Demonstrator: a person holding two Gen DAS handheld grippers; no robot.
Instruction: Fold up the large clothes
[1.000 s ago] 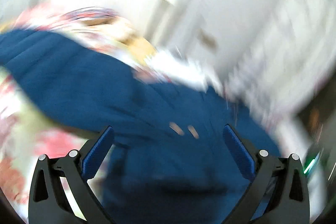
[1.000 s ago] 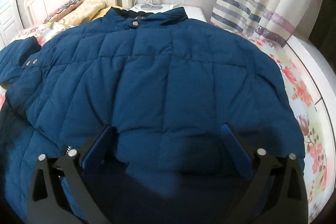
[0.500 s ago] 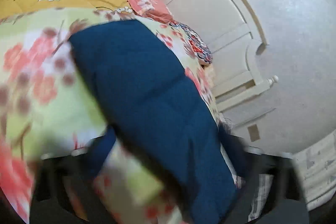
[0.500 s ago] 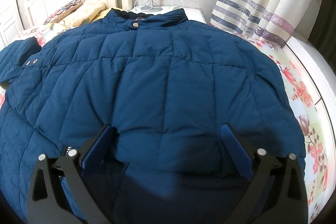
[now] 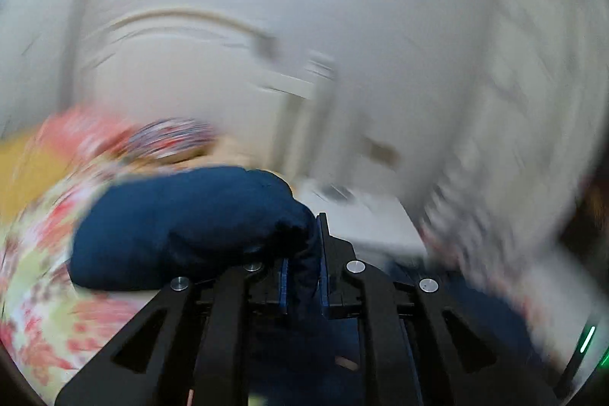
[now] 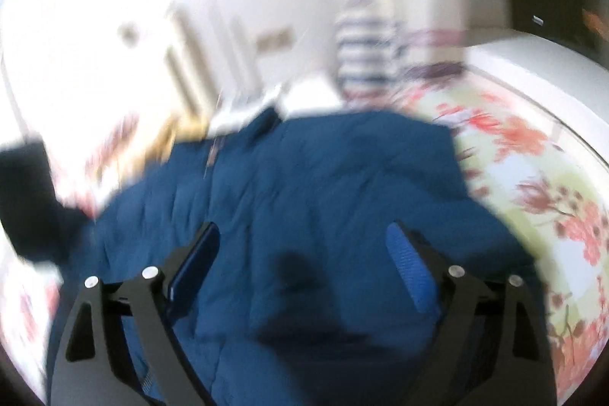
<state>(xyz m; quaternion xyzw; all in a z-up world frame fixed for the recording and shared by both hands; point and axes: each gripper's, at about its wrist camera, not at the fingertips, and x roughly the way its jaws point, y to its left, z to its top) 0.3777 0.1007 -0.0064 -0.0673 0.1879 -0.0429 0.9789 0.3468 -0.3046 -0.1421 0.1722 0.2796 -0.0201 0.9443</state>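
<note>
Now | one jacket [image 6: 323, 200] | left hand-held gripper [image 5: 303, 276] pinching its fabric | right hand-held gripper [image 6: 304, 265] spread wide above

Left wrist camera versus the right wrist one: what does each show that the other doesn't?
Only the left wrist view shows the left tongs shut on a bunched blue fold of the jacket sleeve, pinched between the pads.

Only the right wrist view shows the right tongs open above the jacket's broad quilted body, gripping nothing, and a striped curtain.

Both are blurred, and both show blue jacket fabric on the floral bedsheet.
</note>
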